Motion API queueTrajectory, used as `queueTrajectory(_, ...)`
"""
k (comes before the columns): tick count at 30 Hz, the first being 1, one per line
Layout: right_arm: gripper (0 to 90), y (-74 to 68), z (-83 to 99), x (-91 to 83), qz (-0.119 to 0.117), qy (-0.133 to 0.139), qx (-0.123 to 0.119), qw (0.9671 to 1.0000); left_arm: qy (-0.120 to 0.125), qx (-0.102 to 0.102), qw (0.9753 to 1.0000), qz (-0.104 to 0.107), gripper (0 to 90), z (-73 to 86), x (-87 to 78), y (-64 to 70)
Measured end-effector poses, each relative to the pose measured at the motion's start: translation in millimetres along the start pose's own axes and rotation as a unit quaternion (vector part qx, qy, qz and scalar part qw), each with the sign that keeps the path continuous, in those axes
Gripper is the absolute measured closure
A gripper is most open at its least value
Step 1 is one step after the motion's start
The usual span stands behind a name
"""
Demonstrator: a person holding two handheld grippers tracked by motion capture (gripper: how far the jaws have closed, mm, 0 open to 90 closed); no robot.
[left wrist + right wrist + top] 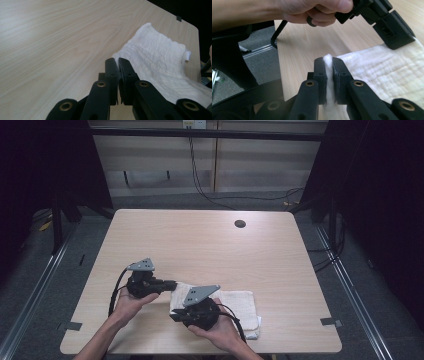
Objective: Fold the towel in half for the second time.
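Observation:
A white folded towel [235,302] lies near the front edge of the wooden table [200,240]. My left gripper [173,283] points right and meets the towel's far left corner. In the left gripper view, that gripper [118,62] has its jaws shut on the towel [160,55] at its edge. My right gripper [174,316] points left at the towel's near left corner. In the right gripper view, the right gripper [328,62] is shut with a tuft of the towel [392,72] pinched between its jaws. The left gripper [400,40] and the hand holding it appear beyond.
A round cable hole [240,224] sits in the table's far right part. Tape marks [331,322] lie on the floor by the front corners. Cables [260,197] run across the floor behind the table, and dark frames stand on both sides.

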State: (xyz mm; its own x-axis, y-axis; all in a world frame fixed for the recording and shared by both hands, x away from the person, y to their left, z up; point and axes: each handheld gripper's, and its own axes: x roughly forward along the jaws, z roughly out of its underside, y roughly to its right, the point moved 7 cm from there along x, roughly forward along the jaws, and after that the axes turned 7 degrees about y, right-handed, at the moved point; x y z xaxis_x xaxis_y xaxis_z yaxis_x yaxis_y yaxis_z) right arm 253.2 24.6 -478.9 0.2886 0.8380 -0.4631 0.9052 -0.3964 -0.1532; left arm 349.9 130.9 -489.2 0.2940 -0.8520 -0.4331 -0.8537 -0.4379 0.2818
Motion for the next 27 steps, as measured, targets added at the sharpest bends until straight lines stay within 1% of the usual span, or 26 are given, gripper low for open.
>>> queueTrajectory(2,83.1,-0.8,-4.3,2.5,-0.001,0.003,-0.003,1.0000,0.008,-0.002,1.0000,-0.003,86.8,-3.9,-2.7,0.1)
queueTrajectory(3,83.1,-1.2,-6.8,3.9,-0.003,0.004,-0.004,1.0000,0.008,-0.001,1.0000,-0.006,86.8,-4.8,-4.4,-0.6)
queueTrajectory(7,83.1,-2.3,-18.0,8.9,-0.007,0.013,-0.010,0.9999,0.014,-0.009,0.9998,-0.015,86.8,-6.4,-11.7,-4.9)
queueTrajectory(10,83.1,-3.4,-25.6,13.1,-0.018,0.015,-0.001,0.9997,0.018,-0.011,0.9995,-0.024,86.9,-5.2,-18.5,-6.6)
queueTrajectory(11,83.1,-3.8,-27.1,14.3,-0.019,0.016,-0.002,0.9997,0.020,-0.011,0.9994,-0.026,86.9,-5.1,-21.0,-7.5)
queueTrajectory(14,83.2,-6.3,-33.5,18.1,-0.023,0.019,-0.007,0.9995,0.028,-0.015,0.9991,-0.029,87.0,-7.3,-30.1,-10.3)
queueTrajectory(17,83.2,-8.2,-41.8,21.3,-0.026,0.022,-0.014,0.9993,0.031,-0.020,0.9989,-0.030,87.0,-10.4,-36.6,-13.1)
queueTrajectory(20,83.2,-5.0,-51.9,22.0,-0.025,0.020,-0.022,0.9992,0.035,-0.028,0.9983,-0.038,86.9,-15.8,-37.7,-17.1)
queueTrajectory(21,83.2,-3.0,-55.4,21.3,-0.027,0.022,-0.020,0.9992,0.036,-0.026,0.9982,-0.041,87.0,-18.4,-38.5,-18.0)
queueTrajectory(24,83.2,0.0,-66.1,18.2,-0.029,0.034,-0.020,0.9988,0.047,-0.024,0.9977,-0.042,87.0,-25.5,-45.1,-18.4)
queueTrajectory(25,83.2,-0.1,-69.0,16.9,-0.027,0.040,-0.020,0.9986,0.047,-0.017,0.9977,-0.046,87.0,-25.9,-47.5,-18.7)
queueTrajectory(26,83.2,0.0,-70.7,15.7,-0.026,0.046,-0.020,0.9984,0.048,-0.018,0.9976,-0.046,86.9,-25.5,-48.6,-18.5)
queueTrajectory(27,83.2,0.1,-70.6,15.0,-0.029,0.052,-0.017,0.9981,0.048,-0.024,0.9975,-0.047,87.0,-23.5,-47.6,-18.6)
